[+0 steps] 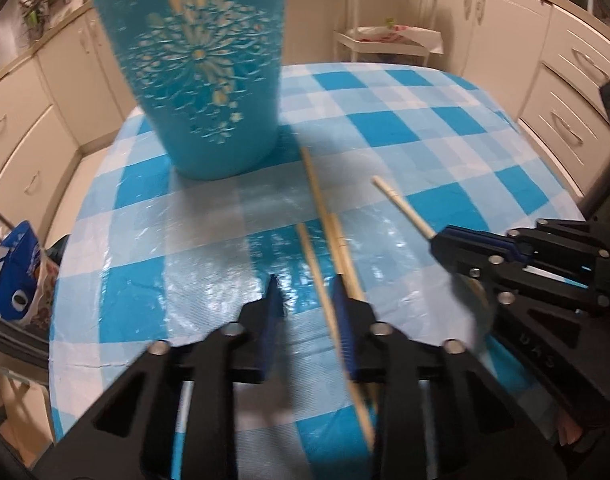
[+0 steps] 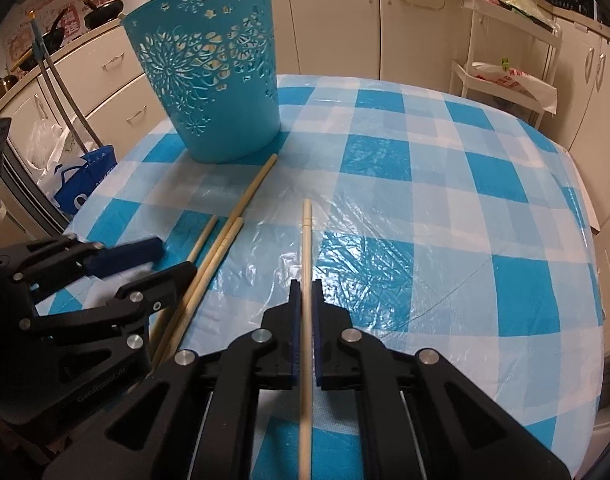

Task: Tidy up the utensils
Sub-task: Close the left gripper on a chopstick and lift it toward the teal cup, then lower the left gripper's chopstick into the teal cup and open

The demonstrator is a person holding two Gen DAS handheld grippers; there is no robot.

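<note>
1. Nearest the lens in the right wrist view are the right tongs [image 2: 305,292], low in the frame's middle, with their blue pads pressed onto a single wooden chopstick [image 2: 306,240] that runs straight up the frame between them.
2. In the left wrist view the same right tongs [image 1: 435,240] enter from the right edge, and the pinched chopstick [image 1: 401,206] sticks out of them toward the upper left, its tip over the cloth.
3. The left tongs [image 1: 309,294] sit at the bottom middle of their own view with the jaws spread; nothing is clamped between them.
4. Three more chopsticks [image 1: 325,232] lie loose on the bench, bunched together. One of them passes through the gap between the left jaws, close to the right-hand pad; whether it touches that pad cannot be told.
5. In the right wrist view the loose chopsticks [image 2: 225,236] slant from the lower left toward the centre, partly covered by the left tongs [image 2: 173,258] at the left edge.
6. A turquoise plastic basket [image 2: 221,80] with cut-out flower patterns stands upright in the upper left of that view; the longest loose chopstick ends just beside its base.
7. The bench [image 2: 445,200] wears a blue and white checked cloth under a clear plastic sheet.
8. Cream kitchen cabinets [image 2: 333,12] run along the top of the frame behind the bench.
</note>
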